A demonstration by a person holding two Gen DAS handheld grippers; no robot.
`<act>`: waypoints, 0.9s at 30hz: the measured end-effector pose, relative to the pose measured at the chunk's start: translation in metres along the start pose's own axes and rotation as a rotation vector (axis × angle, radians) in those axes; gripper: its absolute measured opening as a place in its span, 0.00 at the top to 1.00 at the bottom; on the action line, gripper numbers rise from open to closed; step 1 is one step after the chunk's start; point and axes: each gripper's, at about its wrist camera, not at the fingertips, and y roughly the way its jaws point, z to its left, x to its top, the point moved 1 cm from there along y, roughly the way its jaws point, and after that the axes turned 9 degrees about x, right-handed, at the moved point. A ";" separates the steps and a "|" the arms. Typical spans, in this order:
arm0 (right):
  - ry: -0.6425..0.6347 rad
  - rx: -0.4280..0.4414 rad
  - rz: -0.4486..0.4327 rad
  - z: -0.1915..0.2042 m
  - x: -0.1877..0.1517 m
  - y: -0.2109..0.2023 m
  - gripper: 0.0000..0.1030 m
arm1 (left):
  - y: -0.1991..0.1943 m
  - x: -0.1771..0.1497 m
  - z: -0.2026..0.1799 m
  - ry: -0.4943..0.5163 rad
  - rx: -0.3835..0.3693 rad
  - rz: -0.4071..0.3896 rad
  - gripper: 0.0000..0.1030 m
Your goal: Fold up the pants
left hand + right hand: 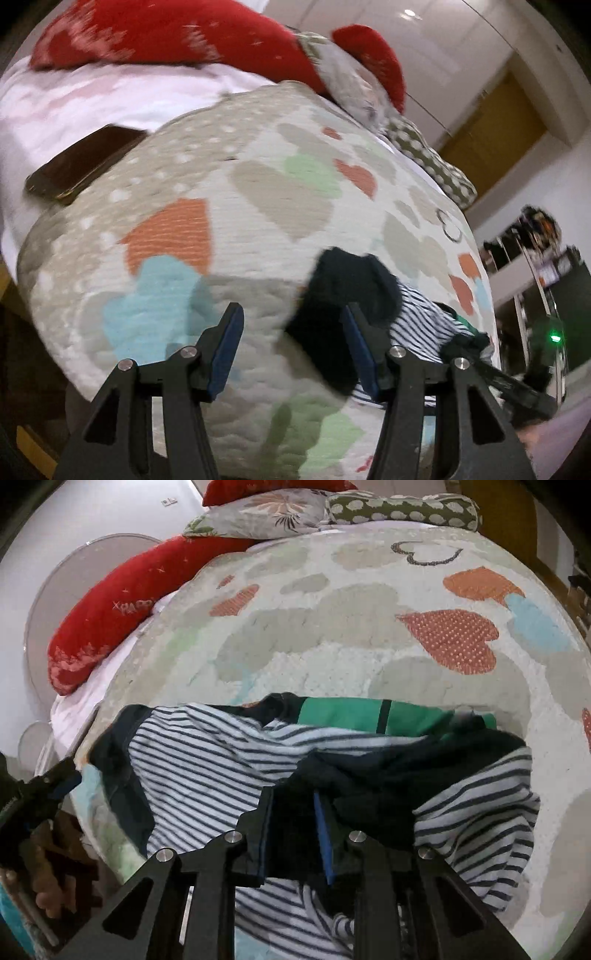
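A white quilted bedspread printed with orange, blue, green and beige hearts (332,635) covers the bed, and most of its surface toward the pillows lies bare, giving open room beyond the clothing. The pants, a crumpled garment of white fabric with thin dark stripes, dark navy panels and a green band (207,771), lie bunched near the bedspread's near edge, their long axis running roughly side to side across the right wrist view; which end is the waist cannot be told. In that view the bedspread's left edge drops just beside the striped cloth, with a white sheet (79,709) showing past it. The right gripper (293,808) points down onto the heap, its black fingers with blue pads standing narrowly apart over a dark navy fold; whether the pads press the cloth cannot be told. The left gripper (293,325) hangs over bare bedspread with its jaws wide and nothing between them, and the dark end of the pants (351,280) lies just beyond its right finger. At the head of the bed are a long red pillow (122,609), a grey floral cushion (266,515) and an olive cushion with pale dots (402,513). A dark flat phone with a gold rim (86,162) rests on the white sheet (74,107) just beside the bedspread's edge, well apart from the pants.
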 end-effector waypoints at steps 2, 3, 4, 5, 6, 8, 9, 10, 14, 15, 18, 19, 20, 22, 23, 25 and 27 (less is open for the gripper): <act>-0.015 -0.007 -0.014 0.009 0.004 -0.014 0.77 | 0.000 -0.001 0.012 -0.026 0.004 -0.007 0.47; -0.031 -0.005 -0.036 0.018 0.006 -0.024 0.77 | 0.001 -0.002 0.018 -0.040 -0.005 -0.012 0.49; -0.050 0.005 -0.048 0.028 0.009 -0.031 0.76 | 0.001 -0.002 0.022 -0.052 -0.018 -0.014 0.59; -0.075 0.020 -0.048 0.041 0.012 -0.037 0.73 | 0.001 -0.003 0.025 -0.060 -0.031 -0.013 0.69; -0.098 0.035 -0.041 0.053 0.014 -0.039 0.63 | 0.001 -0.005 0.028 -0.061 -0.042 -0.011 0.71; -0.146 0.078 -0.004 0.082 0.019 -0.032 0.41 | -0.002 -0.006 0.030 -0.057 -0.037 -0.021 0.71; -0.158 0.093 0.015 0.093 0.020 -0.026 0.34 | -0.004 -0.008 0.032 -0.057 -0.031 -0.026 0.71; -0.167 0.112 0.042 0.106 0.024 -0.016 0.32 | -0.005 -0.008 0.034 -0.060 -0.029 -0.027 0.71; -0.141 0.134 0.156 0.143 0.037 0.037 0.30 | -0.007 -0.011 0.042 -0.061 -0.024 -0.028 0.71; -0.145 0.108 0.182 0.151 0.040 0.054 0.30 | -0.007 -0.013 0.044 -0.061 -0.023 -0.029 0.71; -0.132 0.028 0.245 0.168 0.048 0.094 0.29 | -0.009 -0.017 0.049 -0.063 -0.023 -0.035 0.71; -0.134 0.003 0.266 0.173 0.050 0.106 0.28 | -0.010 -0.018 0.050 -0.063 -0.023 -0.036 0.70; -0.149 -0.036 0.284 0.179 0.050 0.116 0.26 | -0.010 -0.019 0.050 -0.064 -0.029 -0.035 0.68; -0.195 -0.116 0.310 0.187 0.050 0.131 0.23 | -0.009 -0.021 0.049 -0.063 -0.044 -0.032 0.66; -0.229 -0.166 0.324 0.191 0.048 0.141 0.22 | -0.009 -0.022 0.048 -0.060 -0.049 -0.030 0.64; -0.277 -0.233 0.346 0.195 0.044 0.151 0.22 | -0.008 -0.024 0.045 -0.054 -0.065 -0.028 0.60; -0.331 -0.264 0.345 0.199 0.040 0.152 0.35 | -0.008 -0.025 0.039 -0.042 -0.077 -0.029 0.56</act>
